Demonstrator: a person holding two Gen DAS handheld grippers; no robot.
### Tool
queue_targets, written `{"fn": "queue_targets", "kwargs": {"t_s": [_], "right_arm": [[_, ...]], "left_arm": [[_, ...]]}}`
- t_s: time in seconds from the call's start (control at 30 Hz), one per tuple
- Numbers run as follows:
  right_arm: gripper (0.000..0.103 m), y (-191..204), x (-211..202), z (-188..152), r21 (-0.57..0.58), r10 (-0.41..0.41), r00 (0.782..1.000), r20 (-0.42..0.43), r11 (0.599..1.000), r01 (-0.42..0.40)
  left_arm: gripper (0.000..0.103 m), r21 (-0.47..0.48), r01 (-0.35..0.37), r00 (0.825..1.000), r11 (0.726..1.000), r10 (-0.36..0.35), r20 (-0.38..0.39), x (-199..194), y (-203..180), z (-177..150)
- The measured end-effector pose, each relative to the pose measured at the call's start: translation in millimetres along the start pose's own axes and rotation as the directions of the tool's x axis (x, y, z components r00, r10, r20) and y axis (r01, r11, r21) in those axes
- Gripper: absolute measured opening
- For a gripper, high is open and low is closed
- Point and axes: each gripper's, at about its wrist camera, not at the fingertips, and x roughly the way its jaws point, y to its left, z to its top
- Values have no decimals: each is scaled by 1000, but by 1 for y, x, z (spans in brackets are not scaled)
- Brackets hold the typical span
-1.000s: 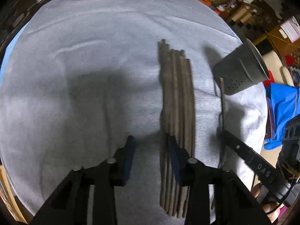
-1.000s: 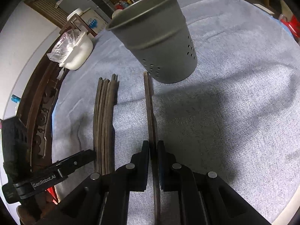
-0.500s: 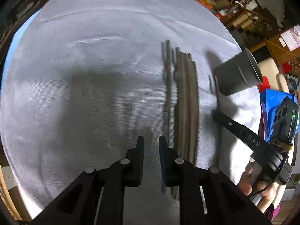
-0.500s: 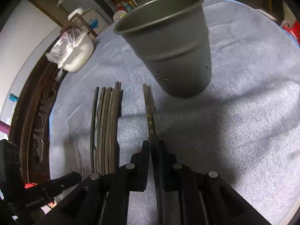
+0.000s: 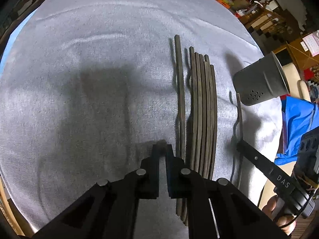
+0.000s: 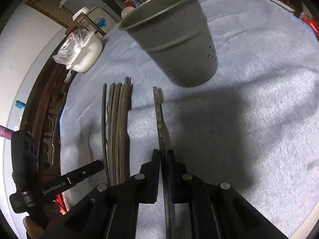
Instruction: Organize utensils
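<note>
Spread across the round table: a pale grey woven cloth [image 5: 83,91], likely there to keep the sticks from rolling.

Standing upright toward its far right side: a dark grey perforated metal holder cup [image 6: 175,45], mouth up, evidently the destination for everything loose.

Lying side by side on the cloth, left of the cup: a bundle of dark wooden chopsticks [image 5: 203,109], with one separate stick [image 5: 180,99] just beside it, split off to be taken singly.

Hovering by that stray stick's near end: left gripper [image 5: 162,149], pressed together on nothing, stick just outside its right finger.

Clamped near one end: right gripper [image 6: 163,153], pinching a single lettered dark chopstick [image 6: 159,119], far tip aimed at the cup's base, apparently ready for lifting and dropping in.
</note>
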Motion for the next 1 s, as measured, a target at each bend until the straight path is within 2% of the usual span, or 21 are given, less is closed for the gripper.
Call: {"fn": "queue_targets", "kwargs": {"t_s": [0.1, 0.17, 0.23, 0.33, 0.5, 0.57, 0.63, 0.83, 1.0], "right_arm": [[8, -1, 0, -4, -3, -15, 1000, -3, 1000, 15], [9, -4, 0, -5, 3, -9, 1000, -8, 1000, 9], [10, -3, 0, -5, -1, -13, 1000, -13, 1000, 13], [10, 6, 1, -1, -45, -46, 999, -15, 998, 45], [10, 20, 1, 9, -120, -118, 992, 34, 985, 122], [10, 19, 5, 13, -122, -130, 991, 20, 984, 132], [11, 17, 10, 16, -118, -123, 992, 4, 985, 123], [11, 15, 12, 24, -115, -131, 991, 13, 985, 132], [11, 24, 15, 25, -156, -169, 985, 34, 973, 172]], "left_arm": [[7, -9, 10, 1000, 1000, -10, -8, -12, 10, -4], [7, -3, 18, 1000, 1000, -18, 23, -23, 11, -3], [7, -6, 30, 998, 1000, -30, 52, -30, 9, 7], [9, -13, 10, 997, 1000, -9, 81, -36, 5, 30], [9, -48, -11, 998, 999, 14, 57, -14, 1, 74], [9, -75, 16, 999, 997, -13, 45, -7, 3, 88], [9, -87, 43, 999, 995, -40, 37, -3, 1, 96], [9, -115, 51, 999, 992, -50, 11, 20, -6, 113], [10, -125, 27, 1000, 992, -27, 5, 31, -10, 123]]}}
